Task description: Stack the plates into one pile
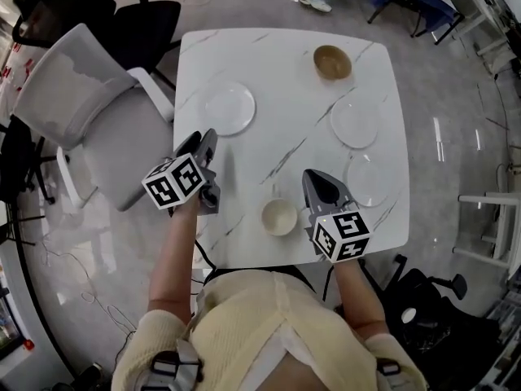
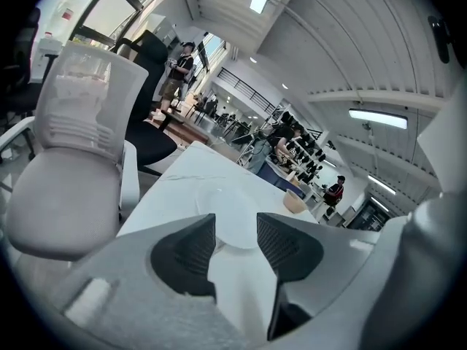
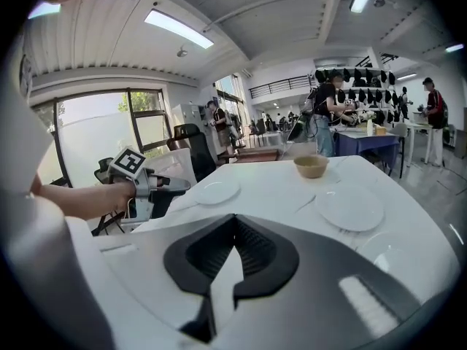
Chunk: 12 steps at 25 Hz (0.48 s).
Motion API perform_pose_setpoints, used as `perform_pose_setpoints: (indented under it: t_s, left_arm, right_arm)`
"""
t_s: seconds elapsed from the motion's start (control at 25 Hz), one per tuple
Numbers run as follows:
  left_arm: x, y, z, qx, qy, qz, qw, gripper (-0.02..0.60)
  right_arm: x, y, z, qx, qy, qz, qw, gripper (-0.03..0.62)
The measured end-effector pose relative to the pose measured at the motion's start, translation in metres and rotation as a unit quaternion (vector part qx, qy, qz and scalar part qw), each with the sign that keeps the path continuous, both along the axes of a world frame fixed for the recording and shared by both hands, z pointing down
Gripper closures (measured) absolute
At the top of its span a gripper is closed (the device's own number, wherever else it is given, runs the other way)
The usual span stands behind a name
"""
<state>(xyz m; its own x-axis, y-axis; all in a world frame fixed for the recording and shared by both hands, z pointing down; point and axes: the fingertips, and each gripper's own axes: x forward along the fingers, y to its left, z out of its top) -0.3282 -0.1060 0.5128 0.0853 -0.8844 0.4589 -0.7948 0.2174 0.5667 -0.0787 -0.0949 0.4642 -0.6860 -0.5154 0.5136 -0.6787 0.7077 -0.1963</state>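
– White marbled tabletop (image 1: 285,149) seen from above, square, in an open office with a grey chair (image 1: 81,112) at its left edge. Three plates lie apart on it, none stacked yet.

– Where are the plates?

– One plate (image 1: 229,108) lies on the left half. A second plate (image 1: 355,122) lies on the right half, and a third plate (image 1: 368,179) sits just nearer the person, close to the second. A tan bowl (image 1: 332,62) stands at the far side and a pale cup (image 1: 279,217) near the front edge.

– And the claws?

– Left claw (image 1: 203,141) is released, its pads apart with nothing between them. Right claw (image 1: 324,184) is clenched and empty, with the cup just to its left.

– Which plate is closest to which claw?

– Left plate lies just ahead of the left claw and a little to its right, near but not touching. In the left gripper view it shows straight beyond the gap in the pads. Third plate lies just to the right of the right claw, and the second is further ahead.

– How do the plates lie?

– All flat, face up. They are round, so no long axis; any rim edge would probably serve. My guess is the left claw is nearest a pickup.
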Motion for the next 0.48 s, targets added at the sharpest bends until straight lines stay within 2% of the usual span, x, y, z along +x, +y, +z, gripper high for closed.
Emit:
perform_pose_setpoints:
  t_s: [0.2,0.48]
  left_arm:
    - [-0.007,-0.014,0.015,-0.016,-0.002,-0.005,0.9998,0.407]
    - [-0.014,-0.029,0.029,-0.055,-0.006,-0.038,0.9977,0.411]
  right_arm:
    - [-0.006,-0.014,0.006,0.002,0.013,-0.001,1.000,0.591]
    - [-0.008,-0.020,0.012,-0.008,0.008,-0.019,1.000,0.591]
